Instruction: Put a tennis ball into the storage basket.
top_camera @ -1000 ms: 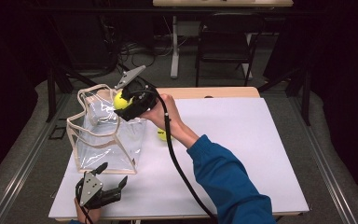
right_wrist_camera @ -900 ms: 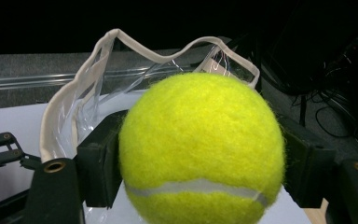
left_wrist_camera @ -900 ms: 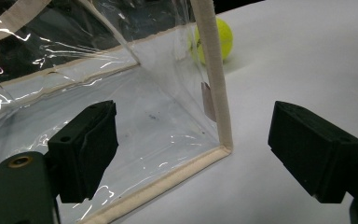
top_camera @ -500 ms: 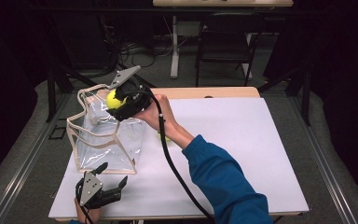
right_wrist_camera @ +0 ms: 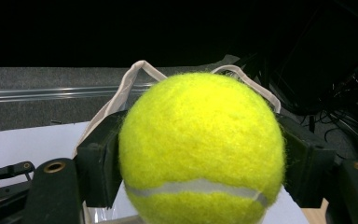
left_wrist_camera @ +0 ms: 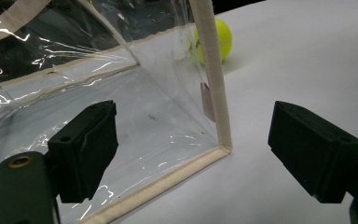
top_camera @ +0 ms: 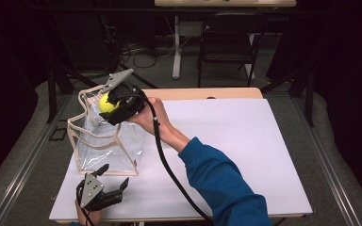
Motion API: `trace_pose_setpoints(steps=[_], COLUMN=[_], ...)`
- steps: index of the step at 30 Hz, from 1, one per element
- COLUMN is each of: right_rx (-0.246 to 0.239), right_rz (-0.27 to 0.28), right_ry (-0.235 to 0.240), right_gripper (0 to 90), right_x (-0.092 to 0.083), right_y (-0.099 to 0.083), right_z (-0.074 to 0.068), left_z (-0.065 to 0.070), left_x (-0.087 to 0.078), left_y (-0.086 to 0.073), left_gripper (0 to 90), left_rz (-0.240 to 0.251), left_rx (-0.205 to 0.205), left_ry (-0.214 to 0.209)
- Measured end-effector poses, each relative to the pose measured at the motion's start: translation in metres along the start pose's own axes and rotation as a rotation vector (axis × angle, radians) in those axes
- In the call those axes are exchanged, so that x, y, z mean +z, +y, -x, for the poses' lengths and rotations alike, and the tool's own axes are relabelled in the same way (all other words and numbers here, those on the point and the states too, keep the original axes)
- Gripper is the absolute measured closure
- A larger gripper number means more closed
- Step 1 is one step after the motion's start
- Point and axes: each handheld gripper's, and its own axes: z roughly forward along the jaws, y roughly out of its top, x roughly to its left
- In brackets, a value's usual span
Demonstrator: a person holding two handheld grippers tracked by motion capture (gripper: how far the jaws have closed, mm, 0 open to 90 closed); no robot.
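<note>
My right tool point(top_camera: 107, 104), upper left of the high frame, is chunky black with a grey three-cornered plate on top and a thick black cable trailing down past my blue sleeve point(top_camera: 221, 183). My left tool point(top_camera: 111, 181), bottom left, is black too with its own grey plate. Blocky black pads point(left_wrist_camera: 314, 149), brass-coloured screws.

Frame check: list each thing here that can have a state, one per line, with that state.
Clear bag: upright on the table, top open.
Tennis ball: clamped between the right gripper's jaws, over the bag's top.
Second tennis ball: loose on the table beyond the bag.
Right gripper: shut on the tennis ball.
Left gripper: open, jaws either side of the bag's near corner, not pressing it.
</note>
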Motion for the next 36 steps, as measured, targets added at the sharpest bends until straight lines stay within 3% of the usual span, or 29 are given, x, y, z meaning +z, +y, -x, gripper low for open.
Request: trace_pose_setpoints(steps=[21,29,36], right_rx=[0.005,-0.002,0.022], right_rz=[-0.032,-0.084,-0.104], right_ry=[0.048,0.071,0.104], right_gripper=[25.7,25.6,23.8], right_x=[0.026,0.035,0.038], right_y=[0.002,0.002,0.000], right_z=[-0.014,-0.018,-0.020], left_z=[0.000,0.000,0.001], left_x=[-0.001,-0.001,-0.001], left_y=[0.000,-0.001,0.000], left_gripper=[15.9,15.9,15.9], left_rz=[0.002,0.002,0.005], left_rx=[-0.003,-0.006,-0.008], left_ry=[-0.002,-0.001,0.000])
